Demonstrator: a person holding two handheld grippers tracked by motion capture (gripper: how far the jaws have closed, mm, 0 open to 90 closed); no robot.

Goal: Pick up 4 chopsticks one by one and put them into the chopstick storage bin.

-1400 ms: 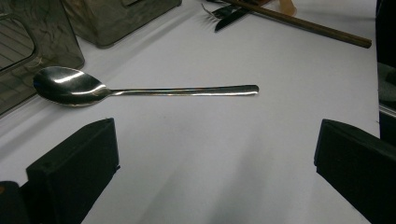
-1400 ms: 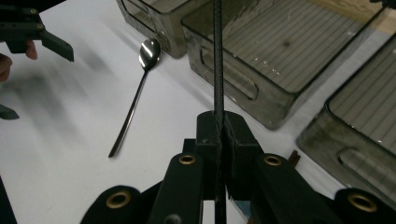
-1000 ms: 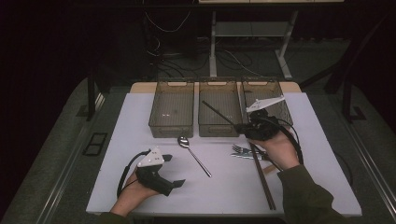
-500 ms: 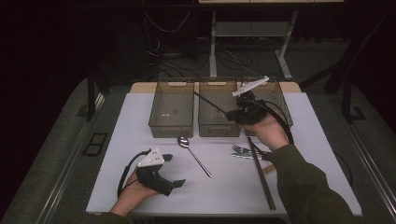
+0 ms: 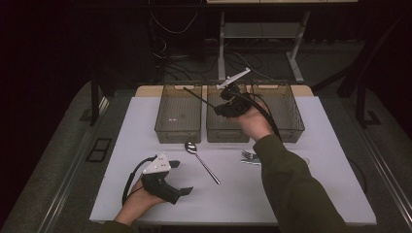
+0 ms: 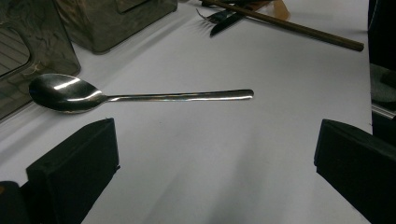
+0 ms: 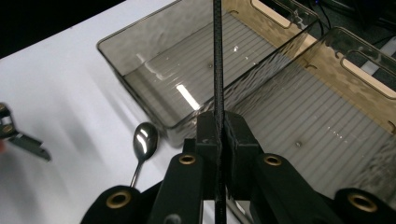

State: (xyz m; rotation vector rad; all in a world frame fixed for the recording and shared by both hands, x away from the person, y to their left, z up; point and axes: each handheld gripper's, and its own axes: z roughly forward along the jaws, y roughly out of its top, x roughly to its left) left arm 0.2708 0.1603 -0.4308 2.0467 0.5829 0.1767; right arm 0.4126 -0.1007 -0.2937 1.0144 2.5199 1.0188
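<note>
Overhead, my right gripper [image 5: 219, 100] carries black chopstick [image 5: 197, 95] above middle bin [image 5: 227, 132], tip slanting toward left bin [image 5: 179, 130], likely sorting. Left gripper [image 5: 180, 177] rests on desk [image 5: 145, 121], waiting. Left gripper view: my jaws stand open, nothing between; spoon [image 6: 140, 95] lies just ahead. Right gripper view: my jaws clamp chopstick [image 7: 218, 60] mid-shaft, keeping it steady over bins.

Fork [image 5: 248, 156] half hidden behind sleeve [image 5: 291, 184]; chopstick [image 7: 217, 60] cut off by top edge.
</note>
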